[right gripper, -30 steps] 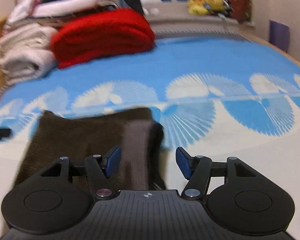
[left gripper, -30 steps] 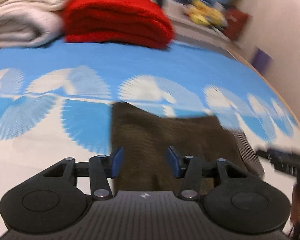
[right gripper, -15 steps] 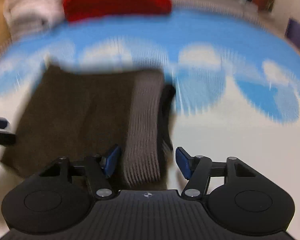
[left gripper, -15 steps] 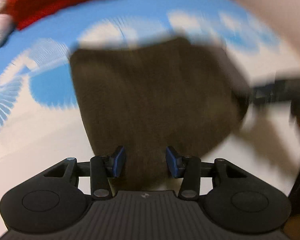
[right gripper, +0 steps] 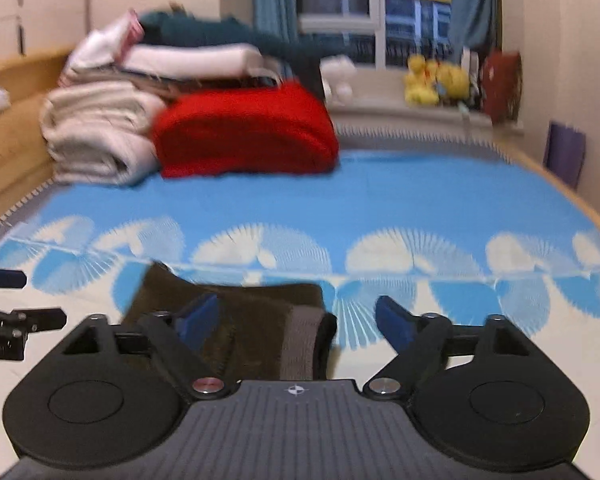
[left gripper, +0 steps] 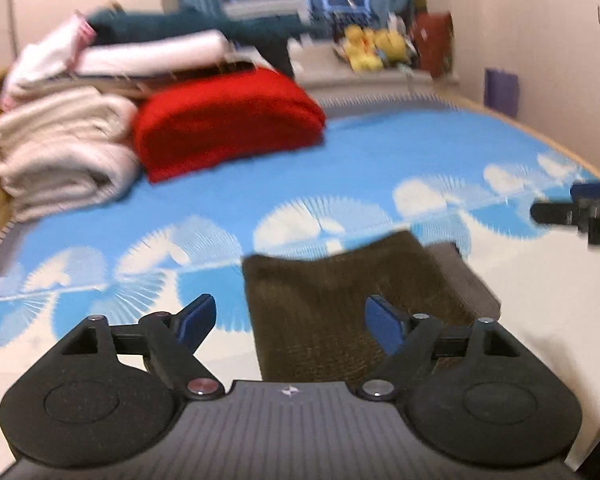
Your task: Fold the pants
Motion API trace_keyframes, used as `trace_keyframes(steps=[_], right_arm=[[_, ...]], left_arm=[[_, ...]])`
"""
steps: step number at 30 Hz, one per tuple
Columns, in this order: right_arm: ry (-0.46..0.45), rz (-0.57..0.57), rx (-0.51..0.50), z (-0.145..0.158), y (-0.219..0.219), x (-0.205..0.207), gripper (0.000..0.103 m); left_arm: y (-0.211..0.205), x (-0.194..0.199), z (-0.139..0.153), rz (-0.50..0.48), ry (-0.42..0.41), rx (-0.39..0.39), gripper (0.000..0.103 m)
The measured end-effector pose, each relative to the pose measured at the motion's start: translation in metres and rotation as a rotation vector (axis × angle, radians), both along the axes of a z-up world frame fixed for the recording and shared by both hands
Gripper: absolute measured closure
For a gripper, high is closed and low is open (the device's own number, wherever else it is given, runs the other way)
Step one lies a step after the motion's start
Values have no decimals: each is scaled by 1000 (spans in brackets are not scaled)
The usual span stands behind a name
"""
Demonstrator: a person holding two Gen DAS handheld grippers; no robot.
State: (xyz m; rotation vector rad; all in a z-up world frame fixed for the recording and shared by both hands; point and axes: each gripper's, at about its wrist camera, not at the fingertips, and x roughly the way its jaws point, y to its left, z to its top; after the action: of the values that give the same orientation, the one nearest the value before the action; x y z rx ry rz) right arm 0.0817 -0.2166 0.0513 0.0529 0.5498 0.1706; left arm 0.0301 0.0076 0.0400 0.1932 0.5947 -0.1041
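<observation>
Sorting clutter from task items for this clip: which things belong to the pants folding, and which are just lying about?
Job: brown pants; left gripper; right gripper, both with jaws open.
Lying about: red blanket; cream blankets; yellow plush toys; blue bedsheet.

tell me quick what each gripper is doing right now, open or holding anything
Left gripper: open, holding nothing, brown pants lying under it.
Right gripper: open, holding nothing.
</observation>
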Motion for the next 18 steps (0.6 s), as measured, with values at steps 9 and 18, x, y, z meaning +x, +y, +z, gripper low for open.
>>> trace_keyframes(steps=[9,18], right_arm=[[106,-50,50,-16,4,-45,7],[193,-69,45,-27,13,-44,7]], left_arm=[[-8,-56,-20,116,131,-99,1],[-20,-31,-41,146,206,-31,1]])
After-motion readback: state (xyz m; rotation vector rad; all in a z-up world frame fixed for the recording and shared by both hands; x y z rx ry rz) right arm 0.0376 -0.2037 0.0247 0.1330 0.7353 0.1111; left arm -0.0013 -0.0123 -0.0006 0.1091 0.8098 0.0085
